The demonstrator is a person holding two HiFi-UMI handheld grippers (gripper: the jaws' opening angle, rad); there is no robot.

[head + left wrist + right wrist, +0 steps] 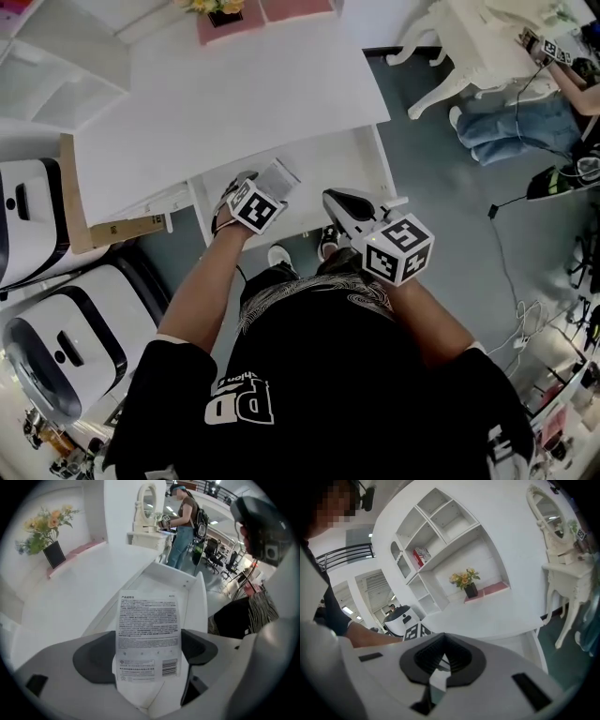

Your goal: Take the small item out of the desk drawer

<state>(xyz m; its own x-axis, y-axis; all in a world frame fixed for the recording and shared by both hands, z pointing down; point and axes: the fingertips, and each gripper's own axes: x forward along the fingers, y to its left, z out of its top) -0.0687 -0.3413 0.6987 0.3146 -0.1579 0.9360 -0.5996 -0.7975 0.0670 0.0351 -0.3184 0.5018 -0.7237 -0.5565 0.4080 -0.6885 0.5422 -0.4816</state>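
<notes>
A white packet (149, 634) with a printed label and barcode stands upright between the dark pads of my left gripper (147, 651), which is shut on it. In the head view the packet (278, 176) is held just above the open white drawer (380, 164) under the desk's front edge. The drawer (199, 592) stretches away beyond the packet in the left gripper view, and its inside looks bare. My right gripper (342, 202) hovers over the drawer's front right part. Its jaws (443, 660) are shut with nothing between them.
The white desk top (234, 89) carries a flower pot (223, 11) on a pink mat at the back. Two white machines (56, 347) and a cardboard piece (127, 230) stand at the left. A person (525, 122) sits at a white dressing table (487, 47) at the right, with cables on the floor.
</notes>
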